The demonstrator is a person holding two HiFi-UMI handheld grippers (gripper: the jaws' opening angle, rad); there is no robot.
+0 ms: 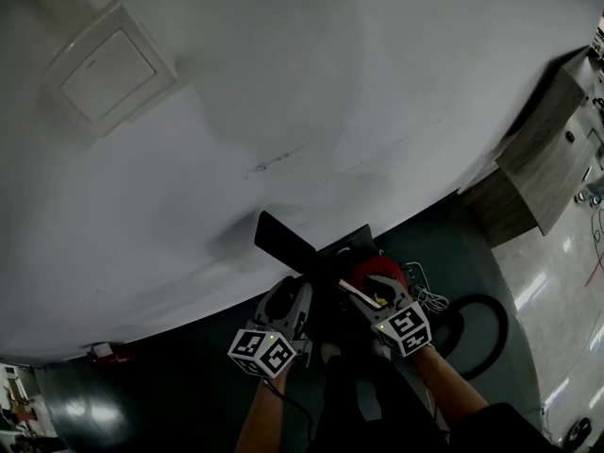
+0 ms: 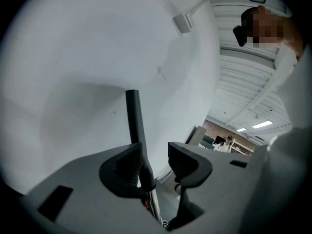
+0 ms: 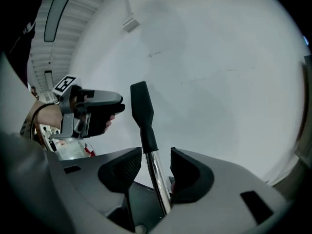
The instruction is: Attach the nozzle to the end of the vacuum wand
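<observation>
A black flat crevice nozzle [image 1: 283,242] sits on the end of a chrome vacuum wand [image 3: 157,184] and points up along the white wall. In the right gripper view the nozzle [image 3: 142,112] rises from the wand between the jaws of my right gripper [image 3: 156,167], which is open with a gap on both sides. My left gripper [image 2: 155,165] is open too; the nozzle [image 2: 134,123] runs close beside its left jaw. In the head view both grippers, left [image 1: 294,298] and right [image 1: 366,295], flank the wand just below the nozzle.
The red vacuum body [image 1: 379,274] lies behind my right gripper, with a black hose loop [image 1: 489,333] and white cables [image 1: 430,300] on the dark floor. A wall plate [image 1: 109,69] is high on the left. A wooden cabinet [image 1: 543,163] stands at right. A person [image 2: 287,48] stands nearby.
</observation>
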